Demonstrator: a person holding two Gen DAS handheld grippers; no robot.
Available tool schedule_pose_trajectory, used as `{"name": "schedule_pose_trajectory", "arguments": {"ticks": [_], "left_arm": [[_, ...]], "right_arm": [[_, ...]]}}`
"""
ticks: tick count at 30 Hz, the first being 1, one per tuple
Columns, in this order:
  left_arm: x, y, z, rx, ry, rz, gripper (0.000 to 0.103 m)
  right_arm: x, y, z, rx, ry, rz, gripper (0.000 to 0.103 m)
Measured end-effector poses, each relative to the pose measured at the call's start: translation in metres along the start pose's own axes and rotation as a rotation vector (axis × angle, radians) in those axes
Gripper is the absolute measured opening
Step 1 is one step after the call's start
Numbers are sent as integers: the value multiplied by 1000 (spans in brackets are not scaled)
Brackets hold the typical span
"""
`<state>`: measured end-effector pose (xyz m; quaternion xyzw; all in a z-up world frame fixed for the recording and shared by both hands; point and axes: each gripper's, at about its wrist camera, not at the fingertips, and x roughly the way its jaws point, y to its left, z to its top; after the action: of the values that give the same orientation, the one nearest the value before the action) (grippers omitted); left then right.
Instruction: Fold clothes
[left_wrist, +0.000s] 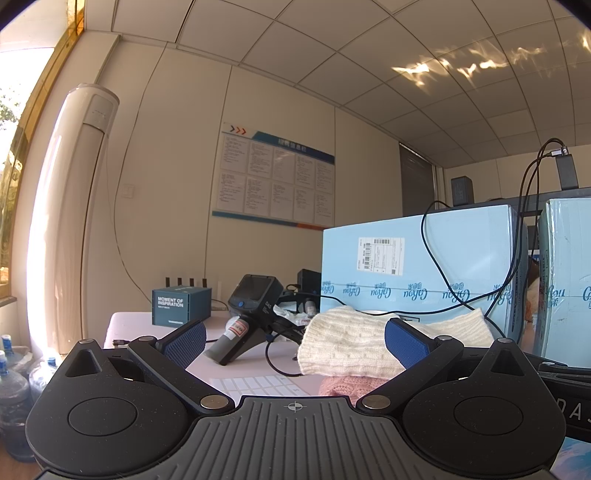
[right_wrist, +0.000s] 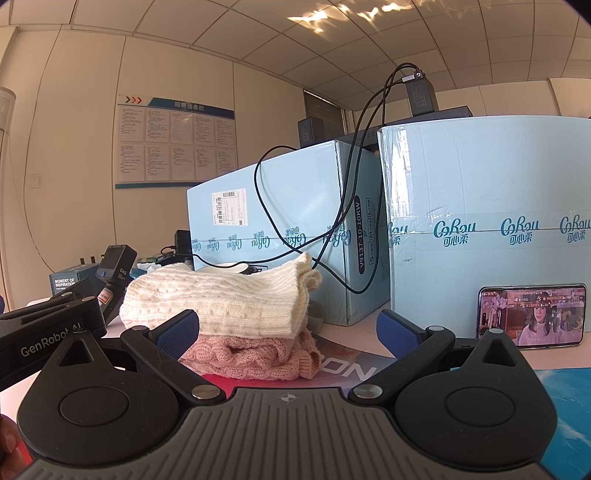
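A folded cream knit sweater (right_wrist: 221, 299) lies on top of a folded pink knit sweater (right_wrist: 255, 354) on the table. The stack also shows in the left wrist view, cream sweater (left_wrist: 354, 347) above pink sweater (left_wrist: 343, 386). My right gripper (right_wrist: 288, 332) is open and empty, just short of the stack, which sits toward its left finger. My left gripper (left_wrist: 295, 341) is open and empty, with the stack toward its right finger. The left gripper's body (right_wrist: 48, 332) shows at the left of the right wrist view.
Two light blue cartons (right_wrist: 295, 229) (right_wrist: 491, 221) stand behind the stack with black cables (right_wrist: 332, 206) draped over them. A phone (right_wrist: 532, 315) leans on the right carton. A handheld device (left_wrist: 247, 317), a small dark box (left_wrist: 181, 306) and water bottles (left_wrist: 14, 402) lie to the left.
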<state>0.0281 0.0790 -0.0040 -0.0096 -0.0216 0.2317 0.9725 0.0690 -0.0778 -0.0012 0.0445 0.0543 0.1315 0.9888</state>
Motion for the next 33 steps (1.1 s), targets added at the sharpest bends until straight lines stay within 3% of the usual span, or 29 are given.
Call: {"name": "schedule_pose_trajectory", "arguments": {"ticks": [33], "left_arm": [[-1, 0, -2, 6, 7, -1, 103]], "right_arm": [[1, 0, 0, 1, 1, 0, 103]]}}
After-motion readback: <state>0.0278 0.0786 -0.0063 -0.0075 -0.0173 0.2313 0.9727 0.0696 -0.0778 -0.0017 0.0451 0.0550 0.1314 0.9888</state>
